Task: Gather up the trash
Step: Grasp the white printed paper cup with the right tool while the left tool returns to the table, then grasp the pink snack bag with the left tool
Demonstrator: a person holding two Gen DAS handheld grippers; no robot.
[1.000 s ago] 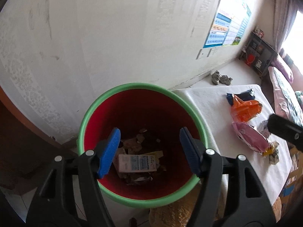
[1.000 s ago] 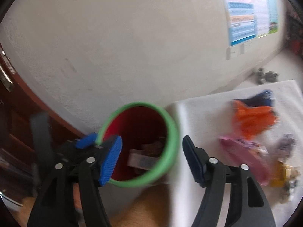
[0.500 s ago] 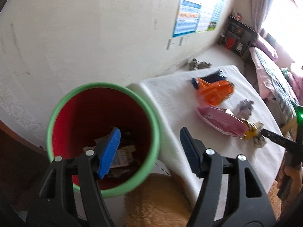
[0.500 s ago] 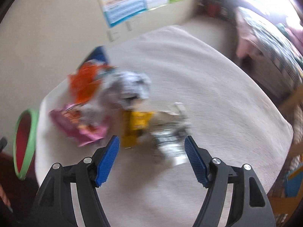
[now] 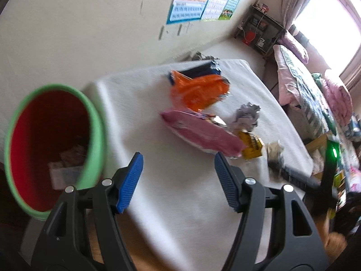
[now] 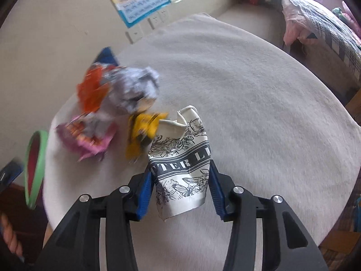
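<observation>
A crumpled white paper cup (image 6: 180,153) with black print stands on the white-covered table (image 6: 259,90). My right gripper (image 6: 180,171) is closing around it, and both blue pads touch its sides. Behind it lie a yellow wrapper (image 6: 142,131), a grey paper ball (image 6: 133,90), an orange wrapper (image 6: 90,90) and a pink wrapper (image 6: 90,140). My left gripper (image 5: 177,158) hangs open and empty over the table's near part, just right of the red bin with a green rim (image 5: 94,122). Trash lies in the bin. The pink wrapper (image 5: 198,131) and orange wrapper (image 5: 196,90) lie beyond the left gripper.
The bin (image 6: 37,158) stands off the table's left edge, against a pale wall with posters (image 5: 191,0). A blue wrapper (image 5: 198,67) lies at the table's far side. A bed (image 5: 315,94) and a dark shelf (image 5: 259,31) lie beyond the table to the right.
My left gripper swung right, from above the bin to above the table, still open. My right gripper went from the bin to the paper cup and closed in around it.
</observation>
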